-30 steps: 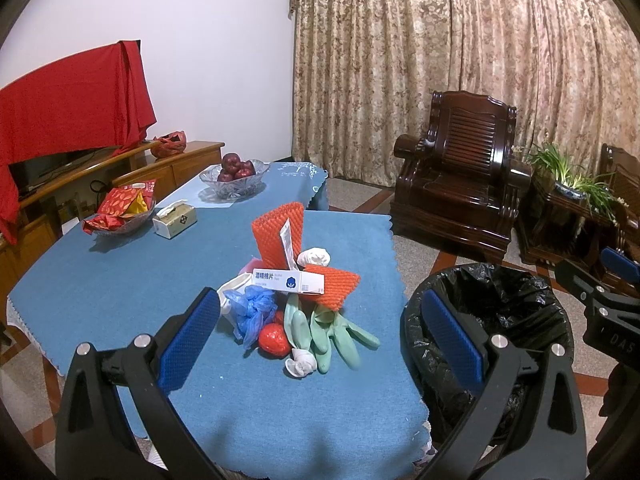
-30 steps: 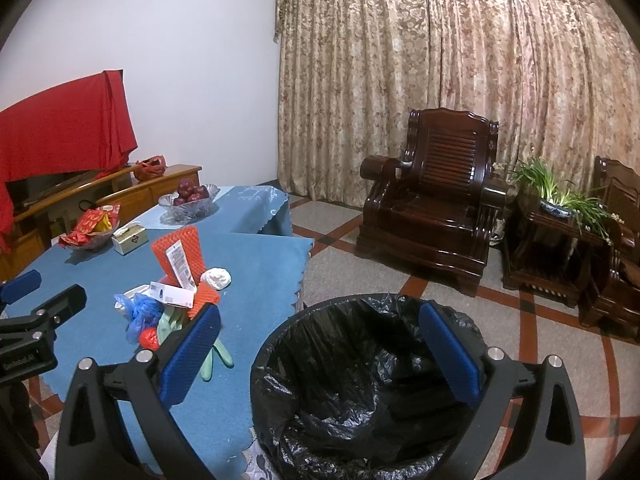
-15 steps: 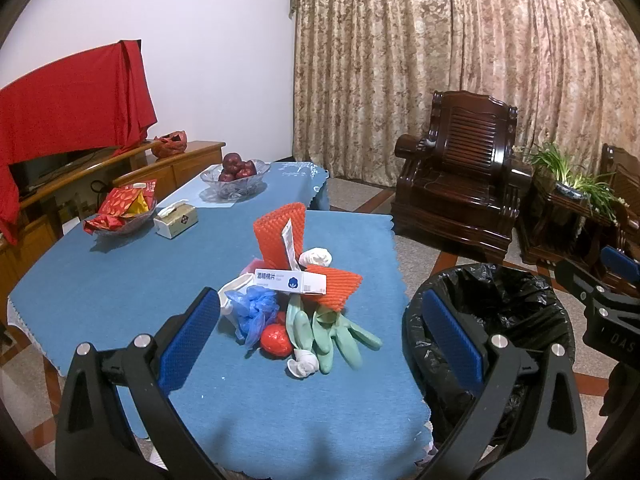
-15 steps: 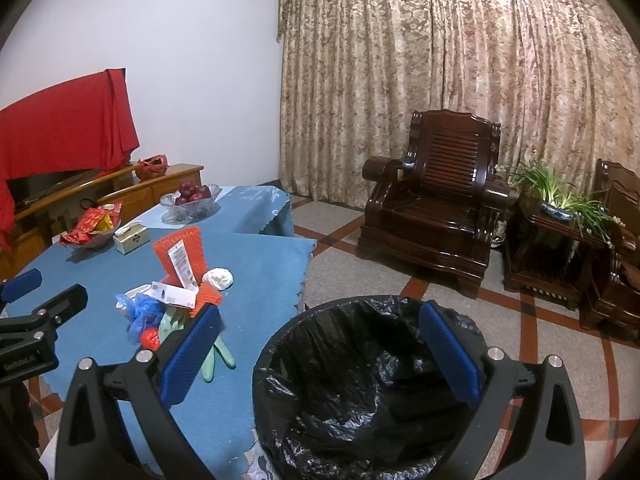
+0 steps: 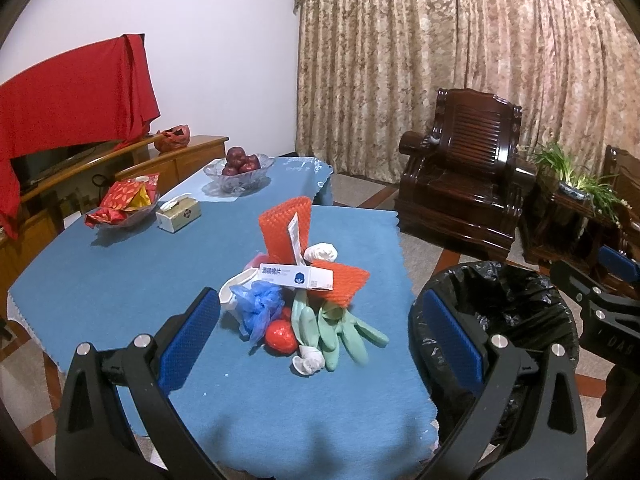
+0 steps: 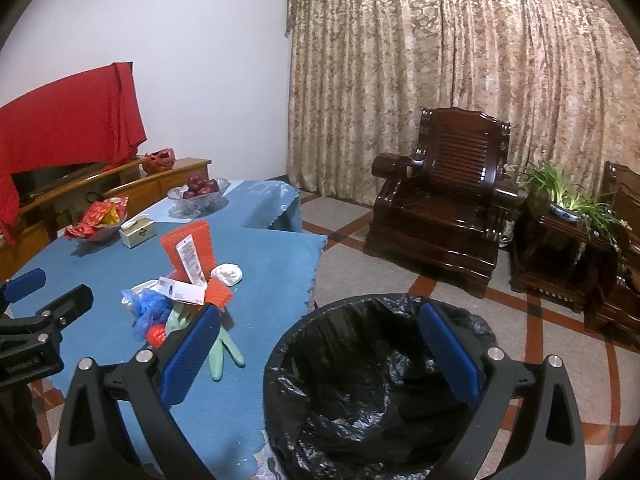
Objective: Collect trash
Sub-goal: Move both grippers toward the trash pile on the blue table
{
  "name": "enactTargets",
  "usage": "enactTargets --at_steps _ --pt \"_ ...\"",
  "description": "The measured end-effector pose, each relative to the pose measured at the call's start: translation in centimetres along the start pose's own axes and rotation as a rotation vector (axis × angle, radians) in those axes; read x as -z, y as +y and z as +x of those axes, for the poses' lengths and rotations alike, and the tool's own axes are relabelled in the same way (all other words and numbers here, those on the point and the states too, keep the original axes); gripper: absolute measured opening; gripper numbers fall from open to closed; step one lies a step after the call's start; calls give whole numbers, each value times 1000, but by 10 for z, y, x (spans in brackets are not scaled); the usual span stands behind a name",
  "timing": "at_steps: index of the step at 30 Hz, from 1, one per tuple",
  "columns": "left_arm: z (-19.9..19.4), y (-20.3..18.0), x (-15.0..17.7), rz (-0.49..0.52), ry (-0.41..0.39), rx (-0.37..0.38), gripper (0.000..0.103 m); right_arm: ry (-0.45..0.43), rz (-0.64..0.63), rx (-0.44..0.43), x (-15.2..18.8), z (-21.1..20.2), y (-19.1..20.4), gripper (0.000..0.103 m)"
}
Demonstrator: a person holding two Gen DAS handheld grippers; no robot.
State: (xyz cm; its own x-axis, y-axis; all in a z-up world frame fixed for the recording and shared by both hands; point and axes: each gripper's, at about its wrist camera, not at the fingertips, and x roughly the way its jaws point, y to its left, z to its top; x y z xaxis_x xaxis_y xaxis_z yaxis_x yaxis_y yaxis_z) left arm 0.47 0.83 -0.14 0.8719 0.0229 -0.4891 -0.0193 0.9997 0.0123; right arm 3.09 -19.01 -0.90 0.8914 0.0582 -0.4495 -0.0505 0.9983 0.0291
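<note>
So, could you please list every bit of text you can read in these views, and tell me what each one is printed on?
"酒精棉片": on the white box atop the trash pile.
"DAS", partly cut off: on the right gripper body, seen from the left wrist view.
White label on the orange foam net: print too small to read.
Tissue box: emblem only, unreadable.
Left gripper body lettering: too blurred.
</note>
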Motion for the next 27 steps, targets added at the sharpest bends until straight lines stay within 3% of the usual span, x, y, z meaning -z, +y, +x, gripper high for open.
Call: enactTargets --at_steps 11,27 --pt "30 48 6 -9 14 -76 98 21 -20 -85 -5 40 27 97" --pt "106 125 16 -71 73 -219 98 152 -66 -228 -3 160 97 97"
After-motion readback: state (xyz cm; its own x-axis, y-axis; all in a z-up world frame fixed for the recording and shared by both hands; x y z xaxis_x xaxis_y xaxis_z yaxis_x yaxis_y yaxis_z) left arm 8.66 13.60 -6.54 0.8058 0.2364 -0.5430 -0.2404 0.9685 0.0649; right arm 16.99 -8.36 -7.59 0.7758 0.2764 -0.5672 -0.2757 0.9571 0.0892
